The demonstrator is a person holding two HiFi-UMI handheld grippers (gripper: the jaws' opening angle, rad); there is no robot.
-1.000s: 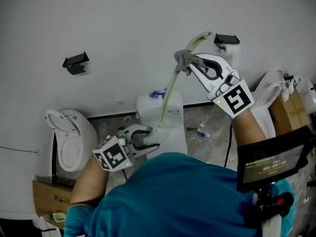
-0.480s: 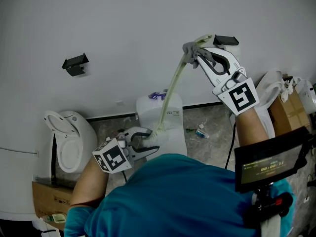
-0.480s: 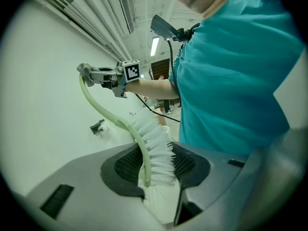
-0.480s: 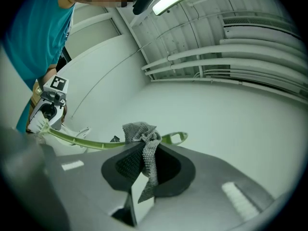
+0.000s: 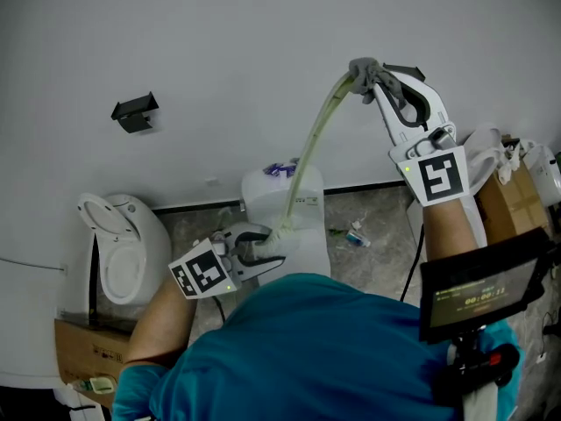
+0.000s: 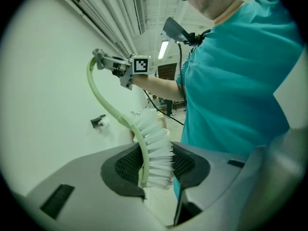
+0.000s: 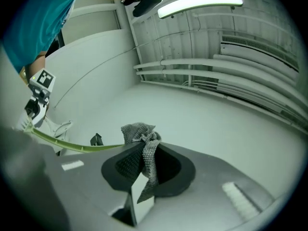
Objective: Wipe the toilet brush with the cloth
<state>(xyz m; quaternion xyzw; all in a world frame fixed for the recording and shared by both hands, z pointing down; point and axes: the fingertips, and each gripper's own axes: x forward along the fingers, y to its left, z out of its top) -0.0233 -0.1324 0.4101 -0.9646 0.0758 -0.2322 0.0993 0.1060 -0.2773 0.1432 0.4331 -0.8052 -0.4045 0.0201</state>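
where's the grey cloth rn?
Head view, upper right: grey knitted cloth pinched in the right gripper, at the handle tip of the pale-green toilet brush.

Toilet brush (image 5: 307,152) is running from L gripper (image 5: 261,251), low centre, up to R gripper (image 5: 372,82), upper right. Cloth (image 5: 361,67) is sitting at its top end. Tank (image 5: 308,207) is standing just behind L gripper, w/ toilet bowl (image 5: 123,244) far left.

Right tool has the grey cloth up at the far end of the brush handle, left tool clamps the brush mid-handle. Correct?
Not quite. The left tool is shut on the bristle head of the toilet brush, not mid-handle; the left gripper view shows it. The right tool does hold the grey cloth at the far end of the handle.
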